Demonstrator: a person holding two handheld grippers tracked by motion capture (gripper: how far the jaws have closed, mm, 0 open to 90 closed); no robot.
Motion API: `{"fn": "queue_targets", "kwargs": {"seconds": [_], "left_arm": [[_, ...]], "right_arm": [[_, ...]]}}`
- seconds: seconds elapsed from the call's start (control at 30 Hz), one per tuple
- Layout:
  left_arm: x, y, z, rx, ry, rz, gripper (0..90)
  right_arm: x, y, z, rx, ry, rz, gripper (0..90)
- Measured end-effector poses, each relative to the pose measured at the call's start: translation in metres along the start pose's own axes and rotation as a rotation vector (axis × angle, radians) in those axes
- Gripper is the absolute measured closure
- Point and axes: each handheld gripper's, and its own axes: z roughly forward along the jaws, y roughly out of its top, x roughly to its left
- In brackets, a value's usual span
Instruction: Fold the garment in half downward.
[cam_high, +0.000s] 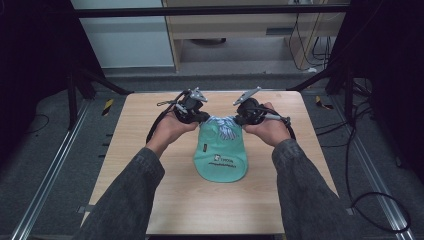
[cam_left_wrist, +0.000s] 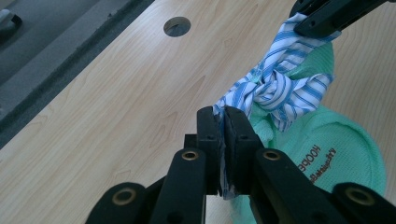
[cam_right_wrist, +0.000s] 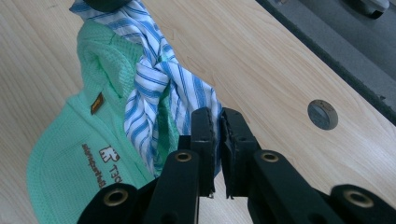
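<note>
Overhead, a pale wood table — grey floor, dark frame.

Grey denim sleeves, black tongs

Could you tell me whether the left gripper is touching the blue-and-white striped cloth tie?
Touching: the left gripper view shows the left gripper shut on the striped cloth tie.
</note>
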Motion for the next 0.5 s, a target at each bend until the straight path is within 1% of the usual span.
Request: {"fn": "queue_targets", "kwargs": {"seconds": [0.07, 0.13, 0.23, 0.27, 0.43, 0.5], "left_arm": [[0.0004, -0.0001, 0.0006, 0.005, 0.003, 0.005, 85.8], [0.0003, -0.0005, 0.0024, 0.0, 0.009, 0.001, 85.8], [-0.0008, -0.0011, 0.0043, -0.009, 0.02, 0.005, 85.8], [-0.0025, -0.0019, 0.0049, -0.014, 0.027, 0.014, 85.8], [-0.0069, -0.0033, 0.0053, -0.027, 0.031, 0.026, 85.7], [-0.0094, -0.0042, 0.0058, -0.03, 0.033, 0.038, 85.8]], "right_arm": [[-0.0004, -0.0001, 0.0009, 0.002, -0.002, 0.001, 84.3], [-0.0015, -0.0005, 0.003, 0.001, -0.007, 0.0, 84.2], [-0.0021, -0.0012, 0.005, -0.004, -0.017, 0.0, 84.2], [-0.0021, -0.0018, 0.0051, -0.007, -0.019, -0.003, 84.2], [-0.0018, -0.0067, 0.004, -0.015, -0.017, -0.005, 84.2], [-0.0015, -0.009, 0.0028, -0.022, -0.015, -0.004, 84.2]]}}
